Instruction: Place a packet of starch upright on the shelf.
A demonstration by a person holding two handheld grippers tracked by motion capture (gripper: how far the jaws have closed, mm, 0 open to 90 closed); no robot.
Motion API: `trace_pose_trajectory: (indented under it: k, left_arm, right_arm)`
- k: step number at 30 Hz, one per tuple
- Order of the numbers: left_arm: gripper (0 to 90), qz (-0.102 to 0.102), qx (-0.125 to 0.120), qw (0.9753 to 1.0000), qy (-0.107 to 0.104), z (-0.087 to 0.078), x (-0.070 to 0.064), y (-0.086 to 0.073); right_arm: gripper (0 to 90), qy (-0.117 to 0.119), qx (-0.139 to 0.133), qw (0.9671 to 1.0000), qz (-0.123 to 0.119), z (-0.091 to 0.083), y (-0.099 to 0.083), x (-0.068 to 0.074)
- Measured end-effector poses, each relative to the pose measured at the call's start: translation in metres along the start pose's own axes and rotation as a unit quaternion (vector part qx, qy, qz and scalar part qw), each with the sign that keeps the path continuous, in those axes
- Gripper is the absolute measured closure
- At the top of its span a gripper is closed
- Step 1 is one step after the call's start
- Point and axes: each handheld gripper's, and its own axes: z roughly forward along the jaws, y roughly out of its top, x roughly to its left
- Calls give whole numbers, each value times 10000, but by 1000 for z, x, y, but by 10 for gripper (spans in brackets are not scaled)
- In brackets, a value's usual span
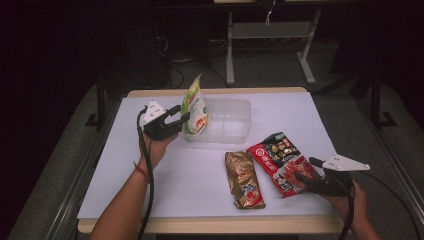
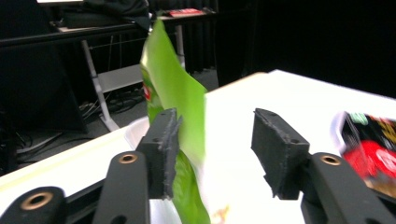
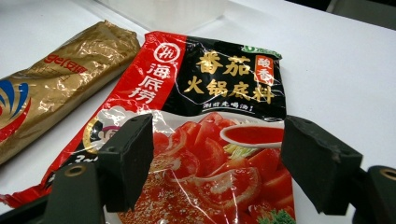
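Observation:
A green snack packet point(image 1: 195, 107) stands upright at the left end of a clear plastic tub point(image 1: 235, 117), seemingly inside it. My left gripper point(image 1: 181, 115) is open beside it. In the left gripper view the green packet point(image 2: 175, 88) lies against the left pad point(image 2: 166, 144), with a wide gap to the other pad. A red hotpot-base packet point(image 1: 281, 161) lies flat at the front right. My right gripper point(image 1: 306, 169) is open and low over its near end, and the packet point(image 3: 219, 93) shows between the jaws point(image 3: 224, 158). A gold packet point(image 1: 244, 179) lies to its left.
The white table point(image 1: 150, 190) has open room at the front left and back right. Its front edge runs just below the gold packet. Beyond the table are a dark floor, cables and the legs of another desk point(image 1: 230, 50).

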Motion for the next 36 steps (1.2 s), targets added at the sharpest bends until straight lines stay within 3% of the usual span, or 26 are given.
trace_pose_trajectory:
  k: [5,9,13,16,18,20,22,24,26,30,31,36]
  left_arm:
    - [451,449,285,9985,-147,-17,-10,-9]
    - [428,579,477,9968,-276,-29,-13,-22]
    - [408,450,641,9951,-606,-40,-14,-34]
    - [387,324,598,9931,-955,-47,-15,-40]
    - [365,382,659,9917,-1034,-49,-19,-42]
    - [364,239,623,9905,-1206,-49,-22,-43]
    - [361,197,690,9872,-1422,-47,-27,-44]
    - [353,210,759,9857,-1486,-43,-34,-46]
    - [345,160,906,9813,-1692,-38,-40,-48]
    - [324,128,1121,9754,-1892,-30,-53,-54]
    - [324,188,1118,9750,-1911,-28,-56,-54]
    - [310,109,1103,9741,-1972,-23,-61,-58]
  right_arm:
    - [277,-13,-8,10000,-45,-1,1,2]
    - [282,-4,-21,10000,-88,-1,2,3]
    - [287,0,14,10000,-52,1,1,1]
    - [306,17,4,10000,-32,1,2,0]
    - [305,9,-9,10000,-47,1,3,0]
    - [305,14,-22,10000,-77,1,5,1]
    - [315,62,-47,9999,-91,0,7,3]
    - [334,123,-62,9998,-140,0,9,5]
    - [378,237,-86,9995,-201,-1,12,10]
    - [412,299,-112,9992,-221,-1,14,13]
    - [417,336,-116,9992,-191,0,14,14]
    - [407,490,-77,9986,-205,2,17,21]
